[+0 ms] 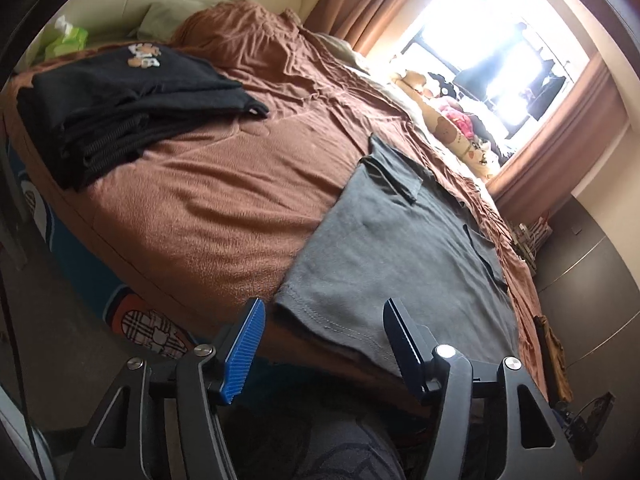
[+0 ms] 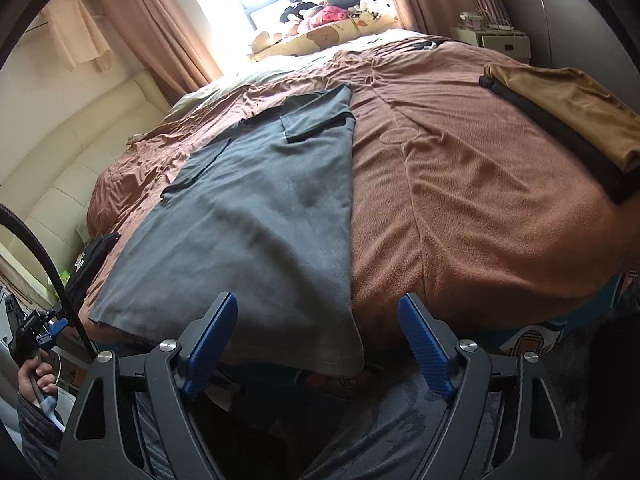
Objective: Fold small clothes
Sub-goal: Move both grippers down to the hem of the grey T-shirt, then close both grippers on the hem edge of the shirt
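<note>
A grey T-shirt (image 2: 256, 216) lies flat on the bed's brown blanket (image 2: 460, 184), sleeves folded in, its hem at the near bed edge. Left tool (image 1: 324, 344) and right tool (image 2: 316, 340) hover just before that hem, jaws spread, pinching nothing. Folded black clothes (image 1: 120, 120) sit left of the shirt, a tan stack (image 2: 568, 108) right

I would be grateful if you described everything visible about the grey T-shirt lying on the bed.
The grey T-shirt is a soft knit, likely cotton, lying flat and lengthwise on the brown blanket. Both sleeves are already folded inward across the upper body, so it forms a long narrow panel. Its stitched hem hangs slightly over the near edge of the bed, with the bottom corners drooping. Light wrinkles cross the cloth. Nothing rests on it; the left gripper and right gripper hover open at the hem corners, not pinching it.
</note>
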{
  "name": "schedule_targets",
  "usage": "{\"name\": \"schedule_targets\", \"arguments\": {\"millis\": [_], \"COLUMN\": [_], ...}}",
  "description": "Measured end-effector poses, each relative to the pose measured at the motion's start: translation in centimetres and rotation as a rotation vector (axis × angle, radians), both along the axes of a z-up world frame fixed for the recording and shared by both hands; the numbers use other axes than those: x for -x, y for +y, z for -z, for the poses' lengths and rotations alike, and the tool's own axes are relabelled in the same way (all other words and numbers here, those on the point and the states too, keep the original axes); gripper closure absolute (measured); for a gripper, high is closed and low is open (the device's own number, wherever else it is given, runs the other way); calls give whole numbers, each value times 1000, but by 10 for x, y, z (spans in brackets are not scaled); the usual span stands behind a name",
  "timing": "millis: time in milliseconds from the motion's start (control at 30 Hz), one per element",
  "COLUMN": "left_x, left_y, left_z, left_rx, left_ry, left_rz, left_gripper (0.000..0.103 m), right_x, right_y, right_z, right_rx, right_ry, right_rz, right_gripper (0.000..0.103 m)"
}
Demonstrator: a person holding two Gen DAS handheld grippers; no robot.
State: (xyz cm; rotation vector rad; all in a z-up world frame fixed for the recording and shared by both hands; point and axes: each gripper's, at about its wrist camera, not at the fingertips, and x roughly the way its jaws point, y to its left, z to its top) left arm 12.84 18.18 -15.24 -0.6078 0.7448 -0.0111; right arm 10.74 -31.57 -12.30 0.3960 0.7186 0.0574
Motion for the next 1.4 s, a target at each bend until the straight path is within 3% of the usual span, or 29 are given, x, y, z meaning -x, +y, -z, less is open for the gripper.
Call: {"name": "schedule_targets", "arguments": {"millis": [100,467,767,833,933,1133,1400], "left_x": [-11,-35,-42,-44,-45,-47,-48], "left_y": [3,9,5,3,3,3,-3], "left_z": [18,47,44,45,46,46,47], "left_rx": [25,64,85,91,92,91,89], "left_ry": [45,120,121,121,128,128,125], "left_rz": [2,21,30,41,38,31,31], "left_gripper": [46,49,55,55,56,56,62], "right_x": [-11,-42,-62,-66,-68,-56,-70], "right_y": [-4,-22,-23,-26,-35,-51,-51], "right_z": [9,38,68,73,74,57,72], "right_rx": [-33,-148,-174,-214,-278,-373,-398], "right_ry": [35,151,241,240,218,88,104], "right_rz": [10,-23,-114,-134,-168,-253,-227], "right_gripper": [23,33,42,53,60,60,60]}}
